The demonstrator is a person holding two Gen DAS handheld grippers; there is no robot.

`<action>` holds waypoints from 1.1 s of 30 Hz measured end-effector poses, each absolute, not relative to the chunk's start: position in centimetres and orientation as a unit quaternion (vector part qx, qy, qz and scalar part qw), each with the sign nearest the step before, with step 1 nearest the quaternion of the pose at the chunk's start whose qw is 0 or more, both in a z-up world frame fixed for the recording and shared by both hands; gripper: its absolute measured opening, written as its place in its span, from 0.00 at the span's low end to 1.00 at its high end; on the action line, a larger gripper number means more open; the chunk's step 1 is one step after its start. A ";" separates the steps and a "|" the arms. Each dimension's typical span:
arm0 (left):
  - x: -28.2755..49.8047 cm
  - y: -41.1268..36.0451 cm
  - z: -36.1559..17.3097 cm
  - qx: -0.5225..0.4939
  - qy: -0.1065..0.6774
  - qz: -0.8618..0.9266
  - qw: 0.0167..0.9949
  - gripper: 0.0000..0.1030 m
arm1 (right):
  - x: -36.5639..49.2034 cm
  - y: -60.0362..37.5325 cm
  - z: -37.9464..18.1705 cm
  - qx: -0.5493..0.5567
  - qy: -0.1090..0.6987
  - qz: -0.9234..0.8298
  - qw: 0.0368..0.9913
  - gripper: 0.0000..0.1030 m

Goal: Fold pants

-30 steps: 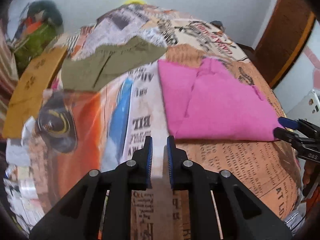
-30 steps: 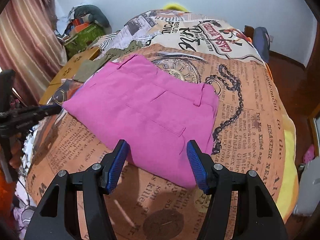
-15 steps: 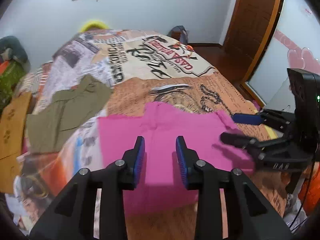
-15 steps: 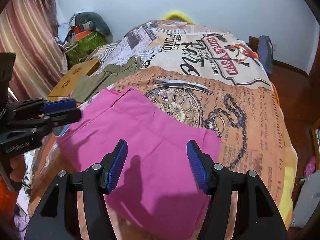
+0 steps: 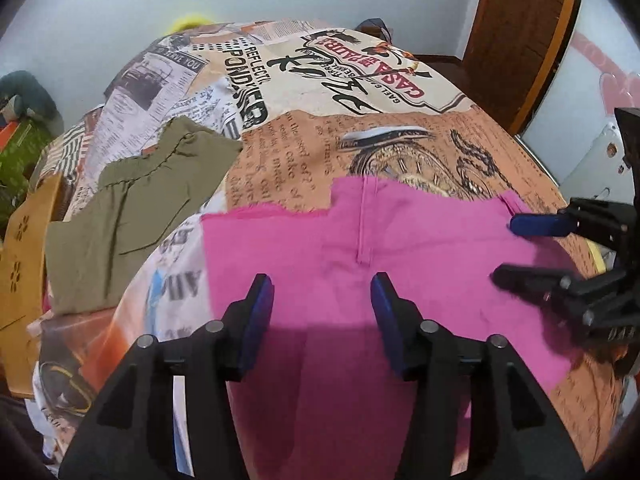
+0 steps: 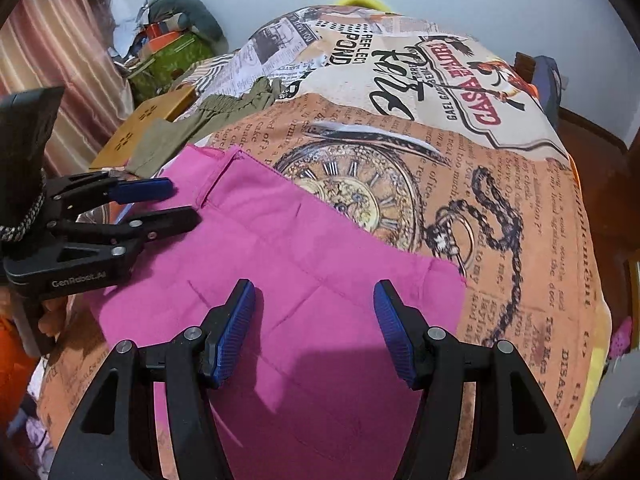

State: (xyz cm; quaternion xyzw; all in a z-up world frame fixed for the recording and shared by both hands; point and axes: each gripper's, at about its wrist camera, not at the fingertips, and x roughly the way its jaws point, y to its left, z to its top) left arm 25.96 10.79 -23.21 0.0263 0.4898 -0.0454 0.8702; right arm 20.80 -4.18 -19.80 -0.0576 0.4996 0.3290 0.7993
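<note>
Folded pink pants (image 5: 360,264) lie flat on the printed bedspread, also in the right wrist view (image 6: 304,280). My left gripper (image 5: 322,312) is open and empty, held over the near left part of the pants. It shows at the left of the right wrist view (image 6: 176,204). My right gripper (image 6: 314,324) is open and empty over the near right part of the pants. It shows at the right of the left wrist view (image 5: 516,248), jaws apart above the pants' right edge.
Olive-green pants (image 5: 136,208) lie on the bed to the left of the pink ones. A tan cardboard piece (image 5: 20,272) sits at the bed's left edge. Clutter (image 6: 168,52) is piled by the curtain. A wooden door (image 5: 516,40) stands at the far right.
My left gripper has opened wider and moved over the pink pants from their left. The right gripper has stayed open and moved forward over the pants. The pants lie as before.
</note>
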 end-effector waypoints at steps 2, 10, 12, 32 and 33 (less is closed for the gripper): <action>24.7 11.0 -22.9 0.035 0.489 -0.042 0.871 0.52 | 20.3 -4.6 -19.6 -0.057 0.499 0.327 0.800 0.56; 20.1 11.6 -22.2 0.045 0.483 -0.020 0.874 0.56 | 17.8 -8.0 -19.5 -0.031 0.508 0.305 0.805 0.56; 19.1 12.3 -22.4 0.028 0.486 -0.014 0.873 0.56 | 17.4 -8.8 -19.6 -0.025 0.511 0.298 0.806 0.58; 17.7 15.0 -19.7 -0.056 0.464 -0.005 0.884 0.73 | 17.5 -14.0 -18.5 0.051 0.495 0.247 0.831 0.59; 18.2 14.9 -19.9 -0.059 0.464 -0.011 0.884 0.75 | 17.8 -13.8 -18.7 0.054 0.497 0.247 0.830 0.59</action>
